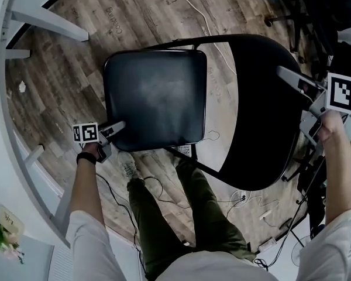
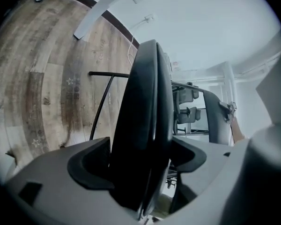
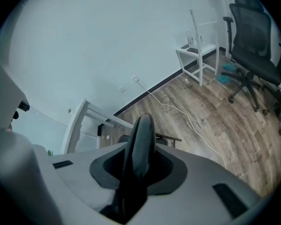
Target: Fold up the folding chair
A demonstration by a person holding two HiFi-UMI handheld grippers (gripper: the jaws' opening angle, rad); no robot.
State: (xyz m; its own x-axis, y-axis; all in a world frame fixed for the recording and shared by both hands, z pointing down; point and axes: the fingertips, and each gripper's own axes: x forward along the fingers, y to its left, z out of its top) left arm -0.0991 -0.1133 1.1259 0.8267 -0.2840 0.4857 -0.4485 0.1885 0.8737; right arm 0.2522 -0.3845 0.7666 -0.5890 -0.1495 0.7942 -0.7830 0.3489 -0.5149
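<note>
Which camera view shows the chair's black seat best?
The head view: nearly the whole seat lies in sight from above. The left gripper view shows only its edge, end-on between the jaws. The right gripper view shows mainly the backrest between the jaws; the seat is almost hidden behind it.

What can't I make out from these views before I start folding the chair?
- Frame hinges and feet: head view, hidden beneath the seat and backrest.
- Whether the left gripper actually clamps the seat: left gripper view, the dark seat edge fills the gap.
- Where the floor cables run near the feet: head view, covered by the seat and the person's legs.
</note>
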